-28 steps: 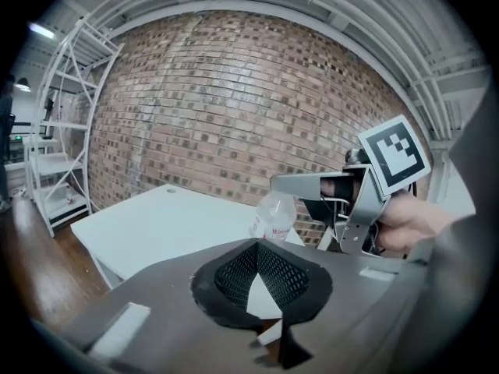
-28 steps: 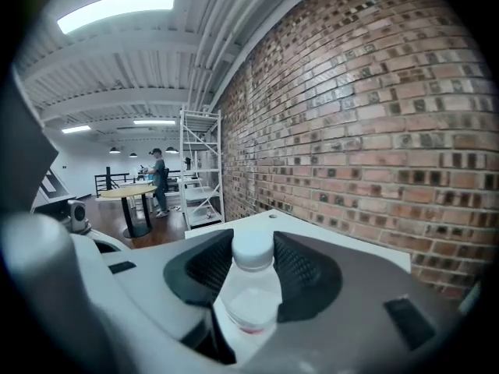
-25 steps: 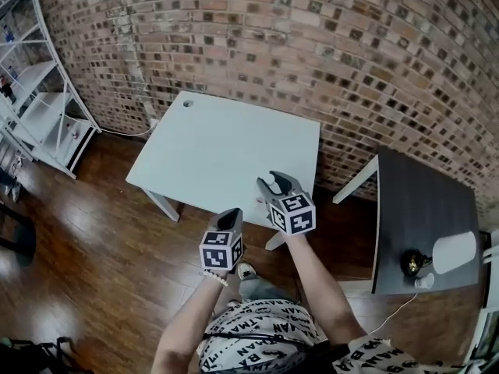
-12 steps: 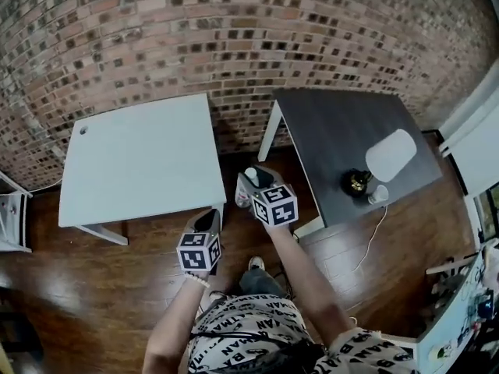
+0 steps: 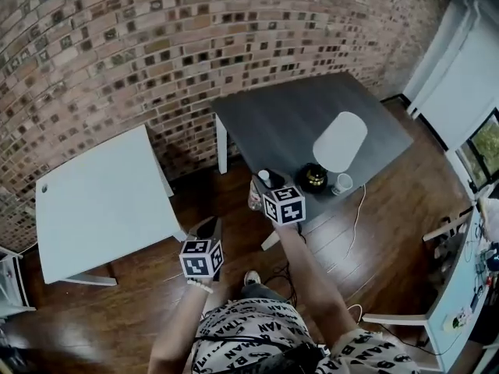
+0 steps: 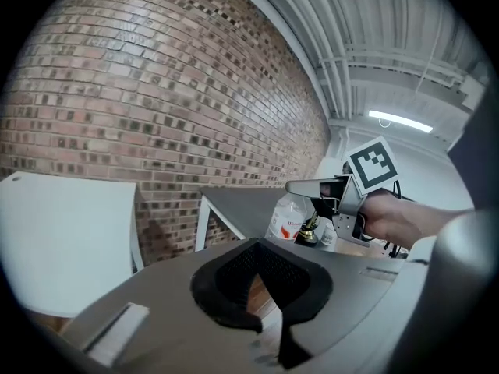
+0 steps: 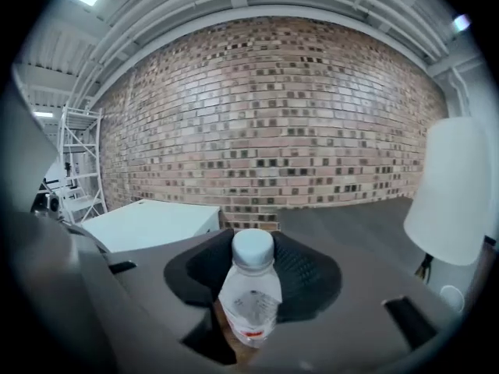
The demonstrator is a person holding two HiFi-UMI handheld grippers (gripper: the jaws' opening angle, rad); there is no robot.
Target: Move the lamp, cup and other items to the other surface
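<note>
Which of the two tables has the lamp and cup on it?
The dark grey table, right of the white table in the head view: the white-shaded lamp and the white cup stand near its front edge. The white table carries neither.

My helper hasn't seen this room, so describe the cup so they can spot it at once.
Find the dark table against the brick wall. Near its edge closest to the person stands a lamp with a white shade. The cup sits right beside it: small, white and squat, unlike the tall lamp.
</note>
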